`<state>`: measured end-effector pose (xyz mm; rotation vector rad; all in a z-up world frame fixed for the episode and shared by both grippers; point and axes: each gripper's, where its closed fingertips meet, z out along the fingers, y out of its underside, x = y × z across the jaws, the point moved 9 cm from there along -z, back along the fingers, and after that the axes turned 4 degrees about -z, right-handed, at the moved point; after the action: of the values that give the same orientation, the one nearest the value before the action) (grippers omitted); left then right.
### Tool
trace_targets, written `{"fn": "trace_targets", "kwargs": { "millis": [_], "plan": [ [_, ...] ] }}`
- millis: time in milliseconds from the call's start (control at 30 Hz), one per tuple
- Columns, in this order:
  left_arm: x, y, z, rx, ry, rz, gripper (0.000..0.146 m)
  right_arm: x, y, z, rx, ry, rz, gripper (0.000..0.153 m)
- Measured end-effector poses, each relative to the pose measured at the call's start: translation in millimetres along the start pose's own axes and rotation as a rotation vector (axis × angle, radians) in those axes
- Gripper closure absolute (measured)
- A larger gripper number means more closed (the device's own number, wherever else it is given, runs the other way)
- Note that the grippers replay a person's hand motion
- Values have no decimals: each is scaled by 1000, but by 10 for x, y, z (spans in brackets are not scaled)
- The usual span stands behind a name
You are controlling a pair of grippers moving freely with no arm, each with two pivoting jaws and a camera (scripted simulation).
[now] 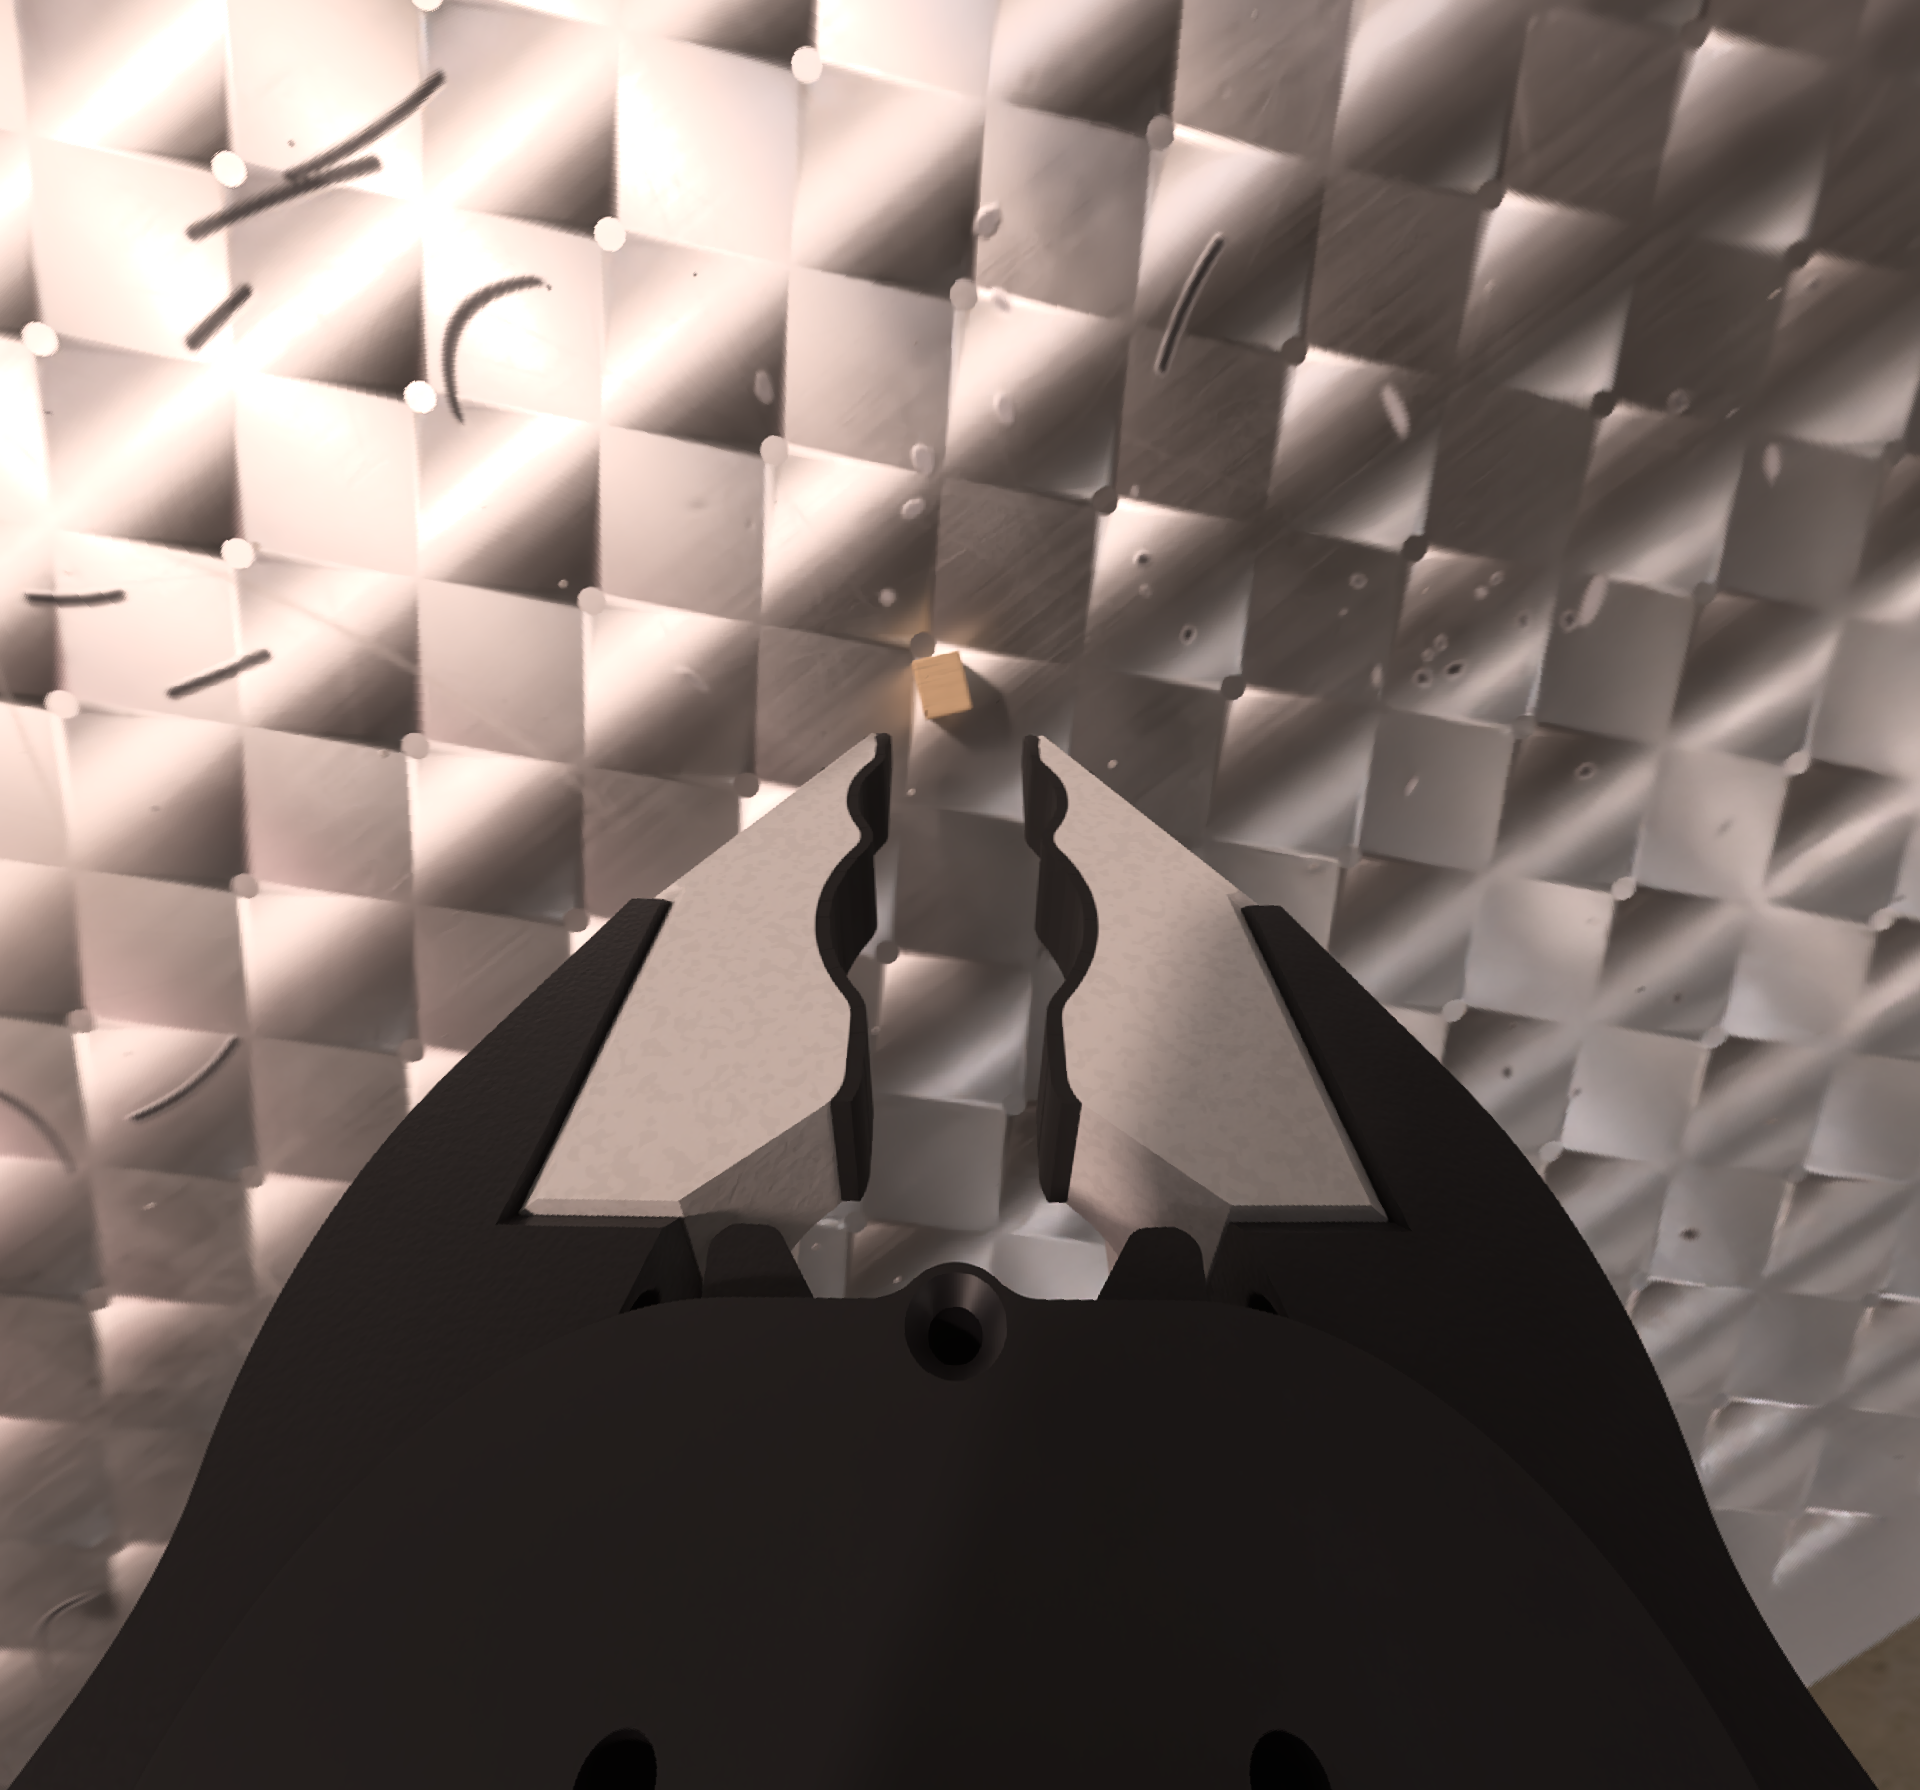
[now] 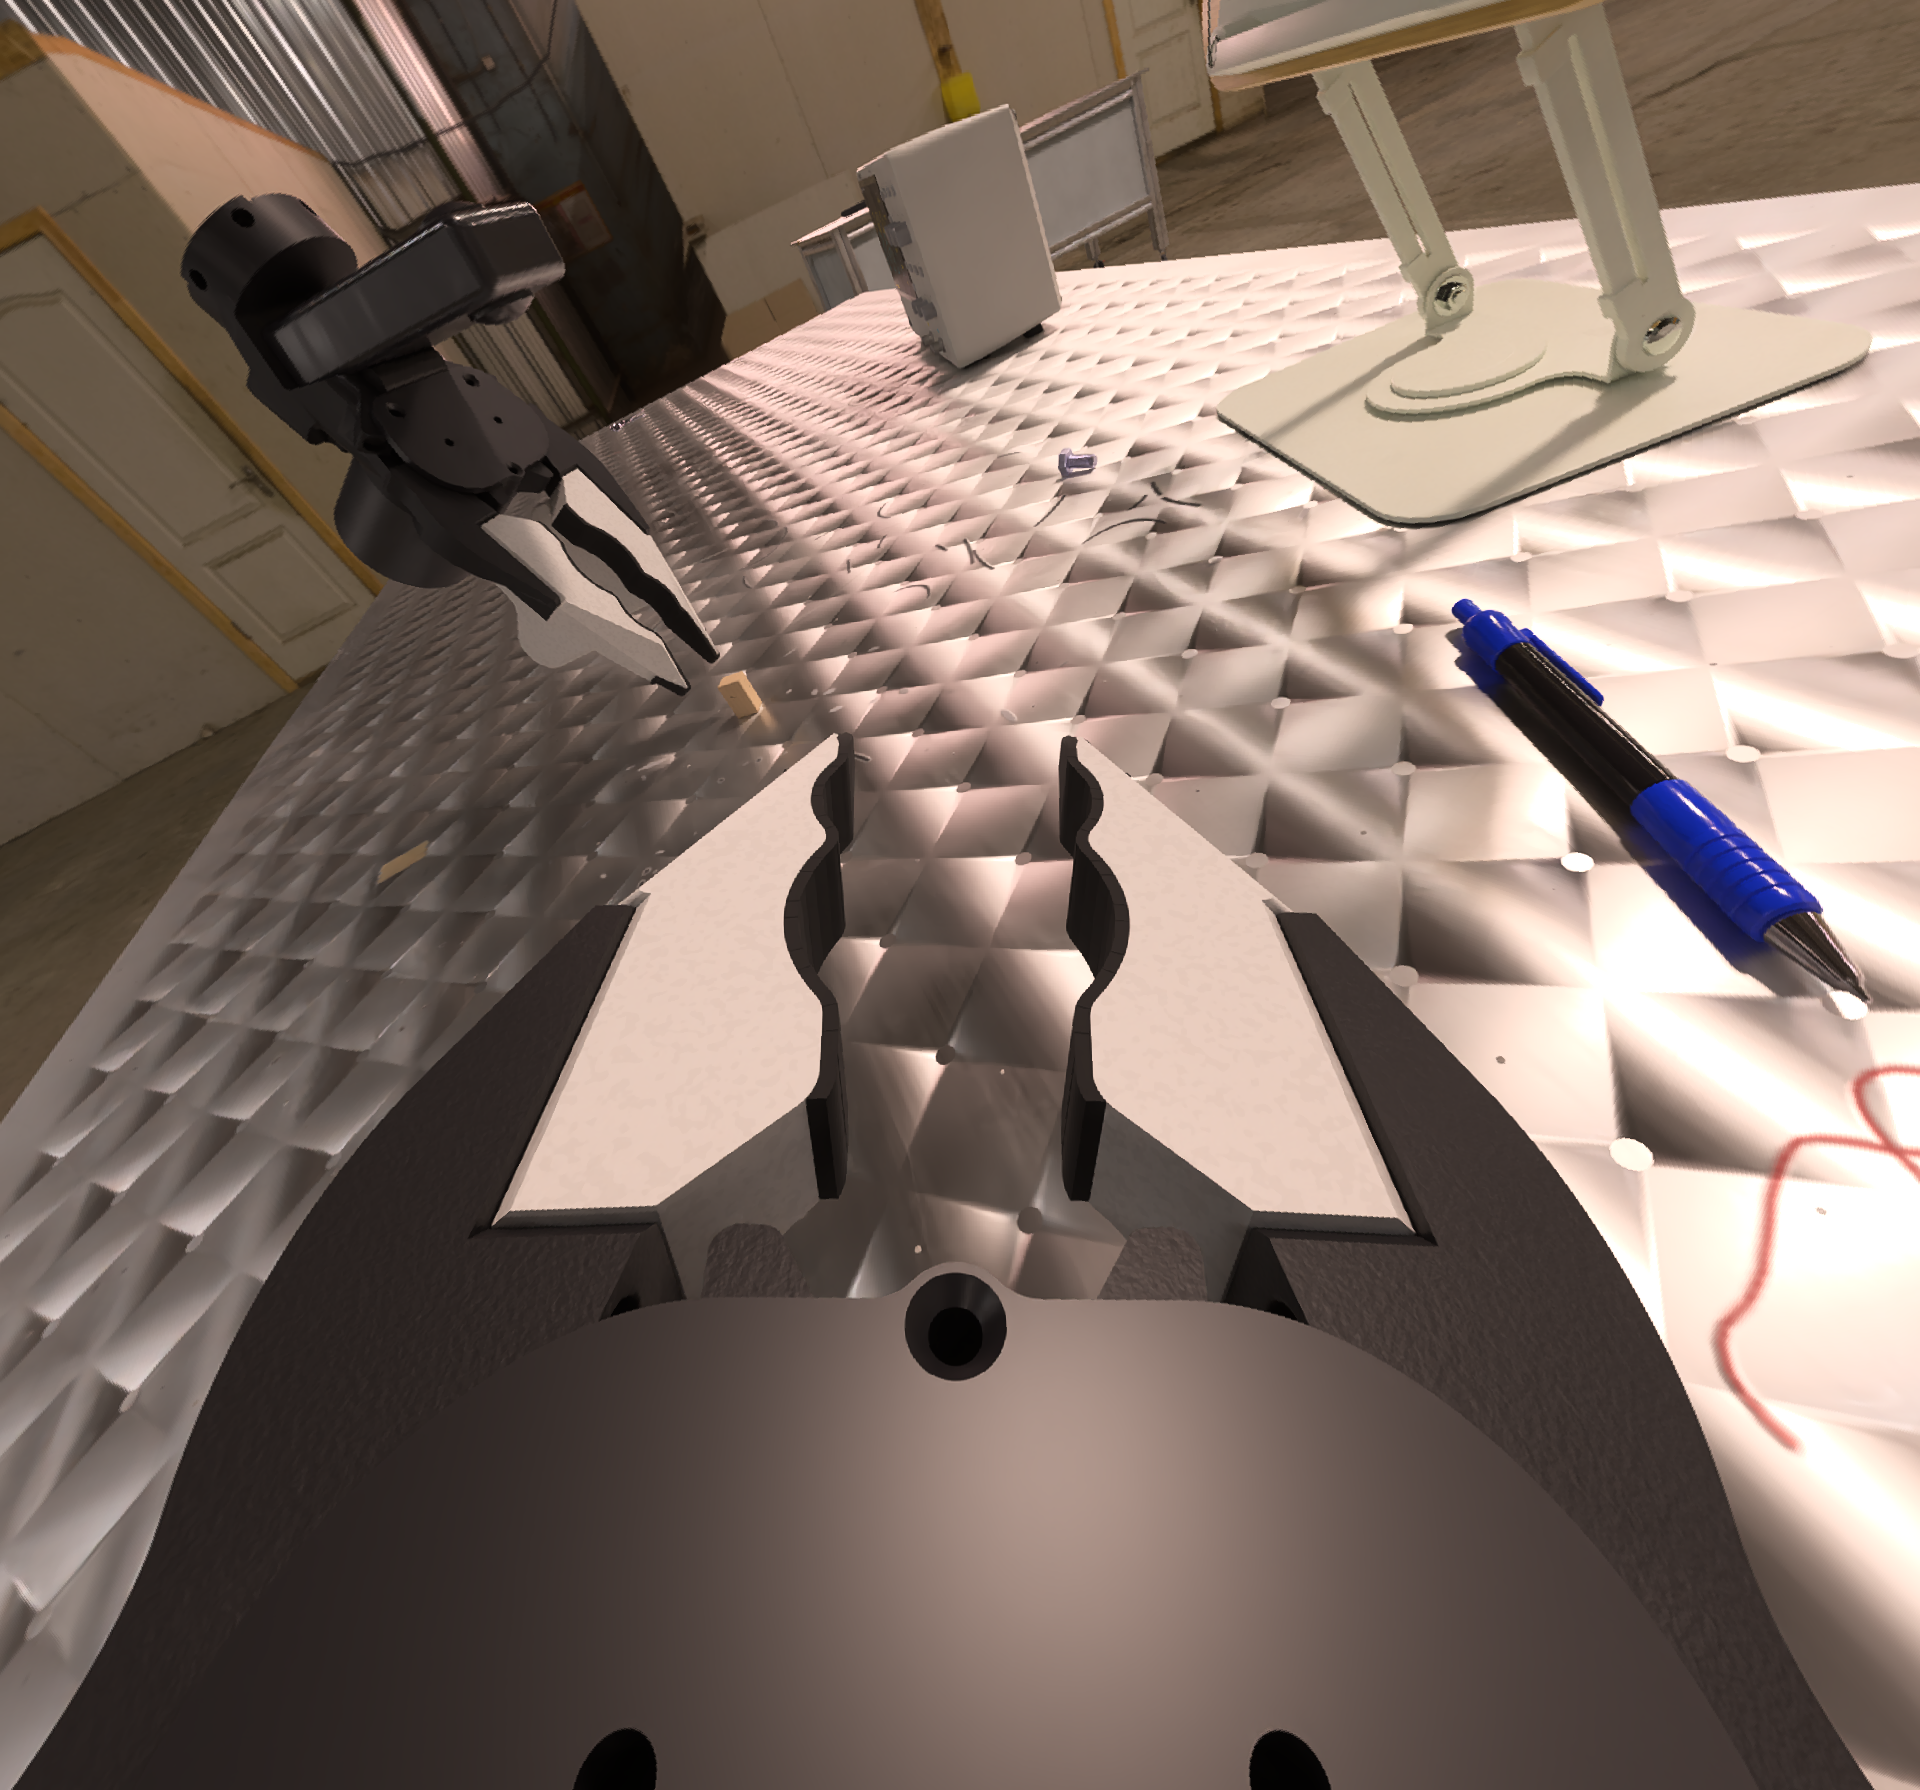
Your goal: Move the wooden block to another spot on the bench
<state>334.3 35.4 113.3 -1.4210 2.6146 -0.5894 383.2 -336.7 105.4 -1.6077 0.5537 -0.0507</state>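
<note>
A small pale wooden block [image 1: 943,688] lies on the shiny patterned metal bench [image 1: 1455,805], just beyond my left gripper's tips. My left gripper [image 1: 956,748] is open and empty, pointed down at the bench a little short of the block. In the right wrist view the block [image 2: 742,696] sits at mid-left, with the left gripper [image 2: 694,668] hovering just left of it, tips near the bench. My right gripper [image 2: 954,753] is open and empty, low over the bench, well to the near right of the block.
A blue and black pen [image 2: 1652,795] lies at the right. A cream monitor stand [image 2: 1538,400] and a white box [image 2: 961,249] stand farther back. A red string [image 2: 1797,1221] curls at the right edge. Dark wire scraps [image 1: 312,182] and a small clear piece [image 2: 1075,464] lie on the bench.
</note>
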Motion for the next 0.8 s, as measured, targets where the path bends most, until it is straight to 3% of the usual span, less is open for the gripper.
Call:
{"fn": "trace_targets", "kwargs": {
  "millis": [67, 433, 800],
  "plan": [
    [19, -21, 19, 12, 11, -26, 114, -1, 0, 0, 0, -1, 0, 113],
    [14, -73, 189, -7, -20, -225, 106, -3, -3, -9, 8, -2, -3, 113],
    [-26, -18, 173, 16, 28, -262, 136, -4, -4, -11, 10, -6, -3, 114]
  ]
}}
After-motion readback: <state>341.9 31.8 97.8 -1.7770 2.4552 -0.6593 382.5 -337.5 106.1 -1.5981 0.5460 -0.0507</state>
